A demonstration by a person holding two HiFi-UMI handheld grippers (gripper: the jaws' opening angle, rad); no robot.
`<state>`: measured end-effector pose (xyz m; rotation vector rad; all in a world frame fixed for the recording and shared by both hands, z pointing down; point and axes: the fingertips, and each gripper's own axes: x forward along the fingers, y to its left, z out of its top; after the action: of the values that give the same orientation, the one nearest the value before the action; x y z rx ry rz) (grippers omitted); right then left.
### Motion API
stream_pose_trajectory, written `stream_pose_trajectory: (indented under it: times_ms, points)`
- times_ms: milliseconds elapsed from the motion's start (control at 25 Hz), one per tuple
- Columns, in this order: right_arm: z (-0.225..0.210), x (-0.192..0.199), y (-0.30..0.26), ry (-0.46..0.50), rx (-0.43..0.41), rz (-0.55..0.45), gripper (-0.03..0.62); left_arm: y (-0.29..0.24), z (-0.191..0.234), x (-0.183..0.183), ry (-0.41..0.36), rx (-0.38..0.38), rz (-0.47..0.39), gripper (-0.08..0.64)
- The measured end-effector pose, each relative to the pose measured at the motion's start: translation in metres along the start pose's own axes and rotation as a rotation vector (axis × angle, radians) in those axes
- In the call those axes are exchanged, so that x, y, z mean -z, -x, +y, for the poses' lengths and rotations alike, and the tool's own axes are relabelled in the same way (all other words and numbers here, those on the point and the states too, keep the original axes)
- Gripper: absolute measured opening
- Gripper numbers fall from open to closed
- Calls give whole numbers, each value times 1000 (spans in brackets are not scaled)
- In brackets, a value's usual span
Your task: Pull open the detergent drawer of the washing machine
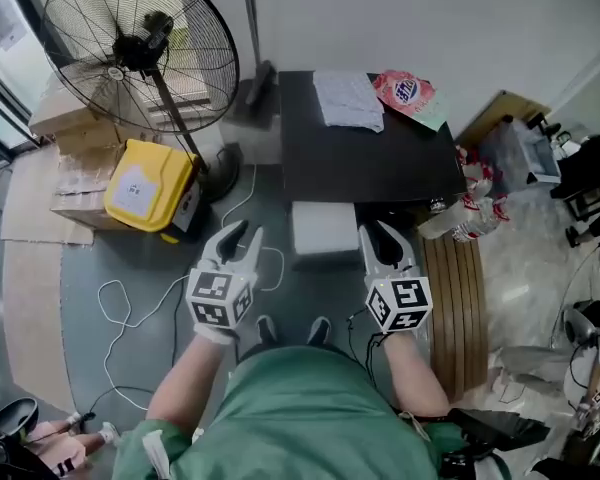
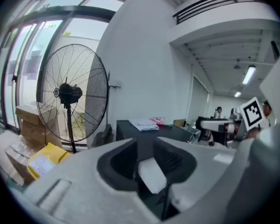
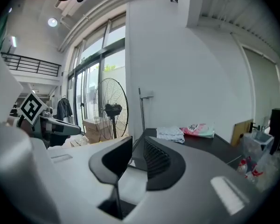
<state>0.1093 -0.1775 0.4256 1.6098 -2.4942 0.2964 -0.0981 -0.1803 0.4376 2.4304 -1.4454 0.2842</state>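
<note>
Detergent drawer is not something I can pick out with certainty. My best guess is that it belongs to the white box (image 1: 323,228) standing on the floor (image 1: 100,268) just in front of the black surface (image 1: 370,163), between my two grippers and a little beyond them.

My left gripper (image 1: 245,230) is raised and points toward that box. Its jaws are slightly apart with nothing between them, and in the left gripper view (image 2: 144,146) only the white box (image 2: 151,174) shows through the gap. My right gripper (image 1: 378,230) is held level with it on the other side of the box. Its jaws leave a narrow gap and grip nothing (image 3: 137,146).

On the black surface lie a folded cloth (image 1: 348,100) and a red-and-white packet (image 1: 405,91), side by side near the wall. A standing fan (image 1: 140,48) and a yellow case (image 1: 145,183) are off to my left, well apart from the box.
</note>
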Motion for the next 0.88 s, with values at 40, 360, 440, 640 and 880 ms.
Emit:
stream_pose_trajectory:
  times_ms: [40, 360, 440, 640, 880]
  points:
    - [0, -8, 1, 16, 3, -18, 77, 0, 0, -4, -1, -3, -11, 100]
    - [0, -60, 10, 115, 41, -119, 77, 1, 2, -45, -48, -27, -98, 97]
    - [1, -70, 14, 128, 43, -142, 77, 3, 0, -57, -68, -30, -125, 95]
    - [7, -94, 22, 188, 45, -201, 77, 8, -5, -82, -115, -36, -185, 94]
    - [19, -110, 31, 264, 4, -273, 47, 15, -18, -102, -165, -32, -244, 87]
